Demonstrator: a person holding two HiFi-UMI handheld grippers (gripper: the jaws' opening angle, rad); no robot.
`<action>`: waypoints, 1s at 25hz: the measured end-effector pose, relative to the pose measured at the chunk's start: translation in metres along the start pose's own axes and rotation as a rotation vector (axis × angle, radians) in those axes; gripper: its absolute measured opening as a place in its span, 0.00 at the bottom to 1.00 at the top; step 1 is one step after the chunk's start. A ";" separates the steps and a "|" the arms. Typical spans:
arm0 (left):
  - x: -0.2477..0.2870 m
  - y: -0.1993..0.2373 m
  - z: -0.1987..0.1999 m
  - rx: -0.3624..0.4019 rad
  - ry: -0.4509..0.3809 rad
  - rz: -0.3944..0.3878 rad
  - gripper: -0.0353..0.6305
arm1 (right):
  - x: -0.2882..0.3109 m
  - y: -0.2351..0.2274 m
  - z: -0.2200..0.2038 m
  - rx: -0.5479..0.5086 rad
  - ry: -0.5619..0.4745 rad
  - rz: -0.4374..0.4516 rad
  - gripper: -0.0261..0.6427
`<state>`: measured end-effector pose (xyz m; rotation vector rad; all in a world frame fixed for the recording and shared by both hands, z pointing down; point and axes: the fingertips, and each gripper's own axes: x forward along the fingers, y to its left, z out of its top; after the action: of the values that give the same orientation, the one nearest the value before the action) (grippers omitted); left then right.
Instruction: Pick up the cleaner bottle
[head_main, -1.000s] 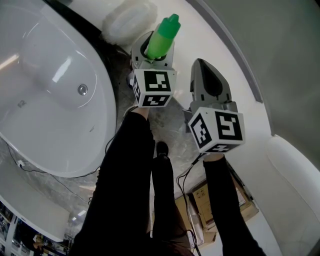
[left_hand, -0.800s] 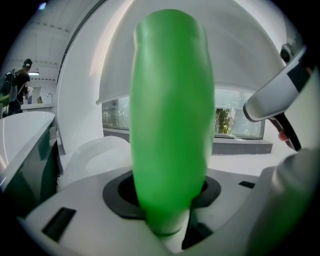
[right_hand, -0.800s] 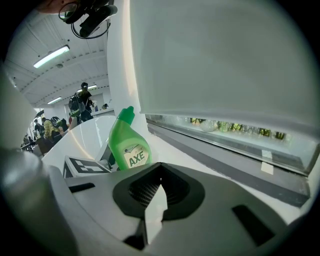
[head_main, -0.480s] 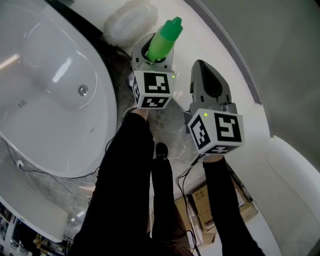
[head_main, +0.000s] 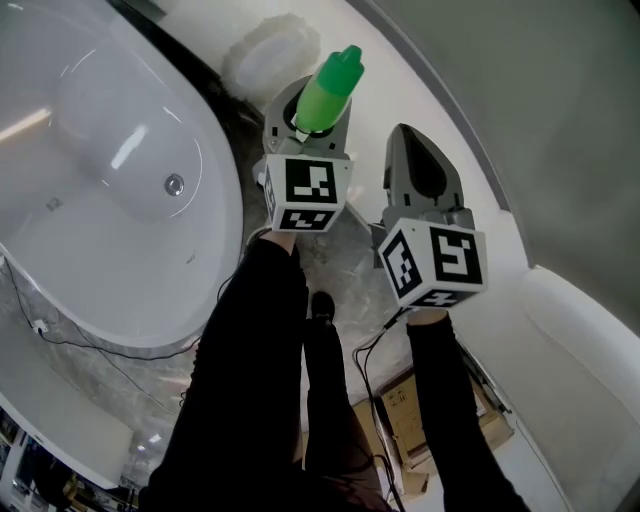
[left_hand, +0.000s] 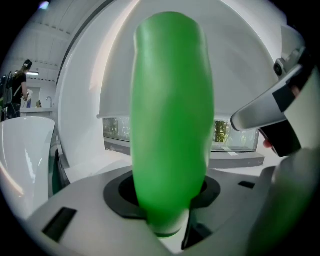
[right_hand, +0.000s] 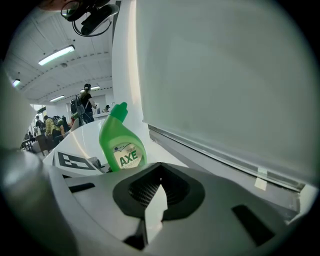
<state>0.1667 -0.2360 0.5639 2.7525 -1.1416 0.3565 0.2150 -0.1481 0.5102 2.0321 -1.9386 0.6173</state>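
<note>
Both have risen a little: the left hand-held gripper (head_main: 303, 118) carries the green cleaner bottle (head_main: 328, 85), which its jaws have just closed on and now clamp near the base. Just beside it, the right hand-held gripper (head_main: 405, 135) has its jaws together, with nothing between them.

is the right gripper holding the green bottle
No, the right gripper has nothing between its closed jaws, and the green bottle stands off to the side, gripped by the left gripper.
</note>
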 end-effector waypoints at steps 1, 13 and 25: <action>-0.004 0.001 0.007 -0.003 -0.005 0.001 0.35 | -0.003 0.001 0.005 -0.003 -0.005 0.001 0.04; -0.070 0.024 0.091 0.010 -0.036 0.022 0.35 | -0.038 0.037 0.075 -0.045 -0.059 0.047 0.04; -0.149 0.067 0.157 -0.001 -0.076 0.136 0.35 | -0.070 0.087 0.136 -0.116 -0.116 0.129 0.04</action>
<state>0.0431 -0.2159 0.3752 2.7166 -1.3509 0.2686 0.1437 -0.1566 0.3488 1.9232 -2.1324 0.4119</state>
